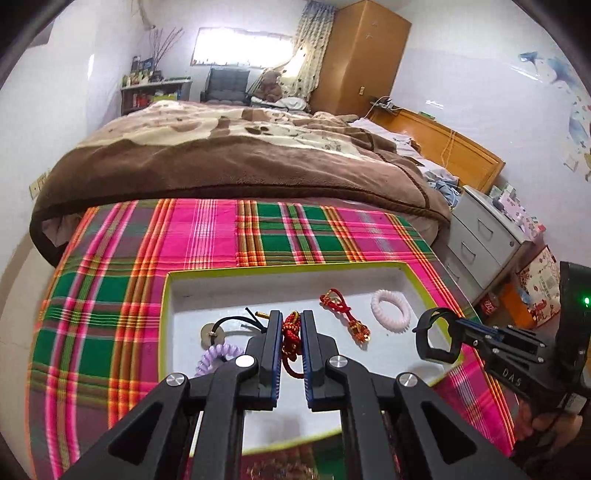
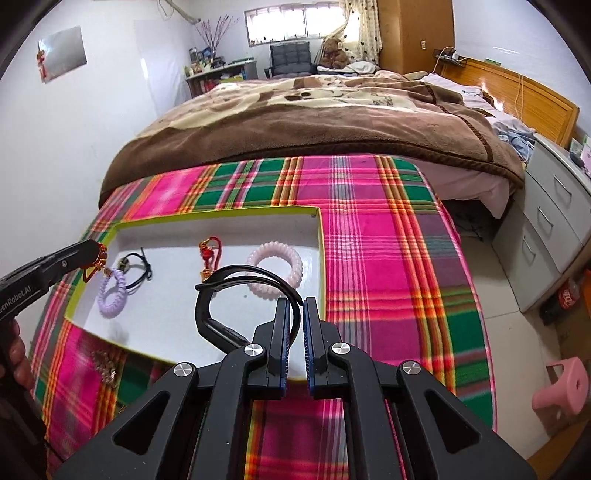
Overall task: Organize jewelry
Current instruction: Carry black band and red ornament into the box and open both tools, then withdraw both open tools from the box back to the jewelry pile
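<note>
On a bench draped in pink-and-green plaid cloth (image 1: pixel 110 280), the left claw (image 1: pixel 291 332) is clamped on a red knotted cord with gold beads (image 1: pixel 290 338) above a shallow white tray with a yellow-green rim (image 1: pixel 168 295). Inside lie a lilac spiral hair tie (image 2: pixel 112 295), a second red cord charm (image 1: pixel 345 314) and a pale pink spiral hair tie (image 1: pixel 391 311). The right claw (image 2: pixel 294 325) pinches a black strap band (image 2: pixel 210 295) over the tray's right side.

A home bedroom: a bed (image 2: pixel 332 122) under a brown blanket (image 1: pixel 236 155), a wooden wardrobe (image 1: pixel 364 55), a teddy bear (image 2: pixel 334 51) by the curtained window (image 2: pixel 291 24), grey drawers (image 2: pixel 550 221) beside a wooden headboard (image 2: pixel 517 96).
</note>
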`<action>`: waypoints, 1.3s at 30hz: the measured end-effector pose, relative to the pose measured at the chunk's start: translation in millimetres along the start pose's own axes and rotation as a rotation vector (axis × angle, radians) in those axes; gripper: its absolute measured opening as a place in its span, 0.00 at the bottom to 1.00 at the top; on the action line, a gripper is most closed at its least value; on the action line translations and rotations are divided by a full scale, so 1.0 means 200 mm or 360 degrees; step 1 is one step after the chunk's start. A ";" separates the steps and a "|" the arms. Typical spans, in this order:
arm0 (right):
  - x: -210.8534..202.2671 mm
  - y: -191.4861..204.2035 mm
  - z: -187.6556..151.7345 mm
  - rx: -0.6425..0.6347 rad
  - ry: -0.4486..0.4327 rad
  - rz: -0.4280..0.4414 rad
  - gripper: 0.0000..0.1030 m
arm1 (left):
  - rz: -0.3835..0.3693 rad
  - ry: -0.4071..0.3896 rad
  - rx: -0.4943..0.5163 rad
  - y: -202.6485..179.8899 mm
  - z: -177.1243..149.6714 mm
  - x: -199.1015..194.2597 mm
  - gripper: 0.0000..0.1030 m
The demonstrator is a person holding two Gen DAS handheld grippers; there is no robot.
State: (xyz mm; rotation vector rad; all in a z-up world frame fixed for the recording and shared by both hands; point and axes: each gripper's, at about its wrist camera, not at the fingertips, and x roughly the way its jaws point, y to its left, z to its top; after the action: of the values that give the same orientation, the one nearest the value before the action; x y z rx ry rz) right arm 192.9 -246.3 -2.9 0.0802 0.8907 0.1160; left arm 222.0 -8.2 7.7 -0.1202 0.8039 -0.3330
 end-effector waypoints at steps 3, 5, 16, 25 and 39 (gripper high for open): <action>0.04 0.02 0.02 -0.0039 0.0021 -0.0029 0.07 | 0.0029 0.0039 -0.0008 0.01 0.01 0.08 0.09; 0.08 0.03 0.03 -0.0061 0.0044 -0.0039 0.07 | 0.0048 0.0048 0.0010 0.01 0.01 0.11 0.09; 0.18 0.05 0.03 -0.0122 0.0107 -0.0080 0.07 | 0.0081 0.0140 -0.0058 0.05 -0.03 0.25 0.09; 0.20 0.07 0.04 -0.0142 0.0103 -0.0107 0.07 | 0.0094 0.0156 -0.0092 0.06 -0.04 0.27 0.09; 0.17 0.08 0.05 -0.0127 0.0049 -0.0058 0.20 | 0.0090 0.0142 -0.0077 0.02 -0.05 0.23 0.18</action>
State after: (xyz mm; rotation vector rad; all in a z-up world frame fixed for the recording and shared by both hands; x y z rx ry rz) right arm 219.8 -226.0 -20.5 -0.0122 0.9171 0.1187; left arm 245.7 -19.3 -31.7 -0.1286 0.9025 -0.2668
